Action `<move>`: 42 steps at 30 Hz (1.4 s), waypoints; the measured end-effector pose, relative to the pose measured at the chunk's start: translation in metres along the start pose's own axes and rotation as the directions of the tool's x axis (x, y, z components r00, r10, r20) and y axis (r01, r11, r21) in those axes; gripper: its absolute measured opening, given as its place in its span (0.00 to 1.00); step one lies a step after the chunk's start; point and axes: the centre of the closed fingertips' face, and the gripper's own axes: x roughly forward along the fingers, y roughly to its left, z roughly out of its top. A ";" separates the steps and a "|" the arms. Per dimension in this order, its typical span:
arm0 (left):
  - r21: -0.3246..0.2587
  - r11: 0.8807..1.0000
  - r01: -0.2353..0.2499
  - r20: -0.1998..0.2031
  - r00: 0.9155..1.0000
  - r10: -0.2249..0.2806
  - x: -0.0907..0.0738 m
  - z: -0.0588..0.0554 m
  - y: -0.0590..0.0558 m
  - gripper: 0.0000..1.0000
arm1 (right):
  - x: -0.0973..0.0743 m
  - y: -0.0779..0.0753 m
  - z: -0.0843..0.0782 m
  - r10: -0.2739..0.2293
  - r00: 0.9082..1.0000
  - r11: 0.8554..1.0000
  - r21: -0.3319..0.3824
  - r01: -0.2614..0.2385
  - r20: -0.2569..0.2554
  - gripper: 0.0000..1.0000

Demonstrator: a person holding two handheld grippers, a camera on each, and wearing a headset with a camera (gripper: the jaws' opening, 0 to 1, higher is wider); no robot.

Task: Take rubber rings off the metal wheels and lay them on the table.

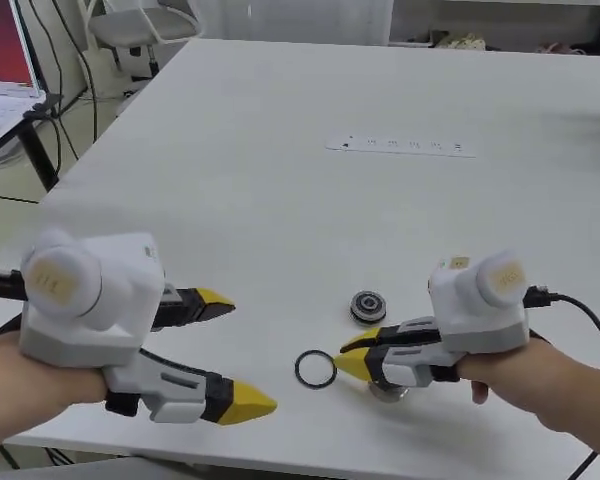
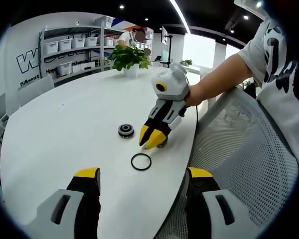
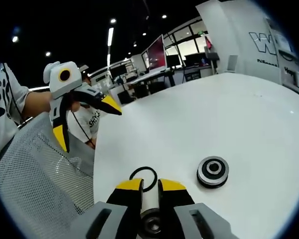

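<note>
Wheel [image 3: 151, 221] sits pinched in the right gripper [image 1: 348, 355], a rubber ring [image 1: 315, 368] just beyond its tips; left gripper [image 1: 250, 352] spread, empty.

Rubber ring [image 1: 315, 368] on table [image 1: 310, 200] beside right gripper [image 1: 344, 356] holding a wheel [image 1: 386, 391], left gripper [image 1: 250, 354] jaws apart, second wheel [image 1: 368, 306] behind

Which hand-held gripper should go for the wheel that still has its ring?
Probably left: the left hand-held gripper is open and empty; the right hand-held gripper is shut on the other wheel.
</note>
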 end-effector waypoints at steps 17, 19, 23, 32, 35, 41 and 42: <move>0.004 1.000 -0.022 0.035 0.999 0.022 0.008 0.026 0.027 0.65 | -0.031 -0.025 0.030 -0.074 0.990 0.997 0.029 0.071 0.119 0.14; -0.002 1.000 -0.025 0.044 0.999 0.025 0.010 0.031 0.032 0.65 | -0.036 -0.028 0.031 -0.089 0.988 0.996 0.029 0.086 0.122 0.14; -0.011 1.000 -0.022 0.054 0.998 0.023 0.017 0.038 0.037 0.64 | -0.043 -0.035 0.030 -0.114 0.985 0.993 0.034 0.110 0.133 0.15; -0.005 1.000 -0.009 0.051 0.999 0.009 0.035 0.045 0.043 0.63 | -0.052 -0.048 0.026 -0.158 0.977 0.987 0.048 0.153 0.146 0.18; 0.003 1.000 -0.006 0.045 0.999 0.006 0.040 0.046 0.046 0.62 | -0.054 -0.051 0.024 -0.169 0.975 0.985 0.055 0.163 0.146 0.18; -0.003 1.000 -0.003 0.039 0.999 0.004 0.052 0.049 0.054 0.57 | -0.055 -0.057 0.018 -0.185 0.973 0.982 0.051 0.179 0.135 0.21; -0.005 1.000 -0.001 0.038 0.999 0.001 0.055 0.049 0.055 0.56 | -0.055 -0.057 0.018 -0.186 0.973 0.982 0.051 0.181 0.134 0.21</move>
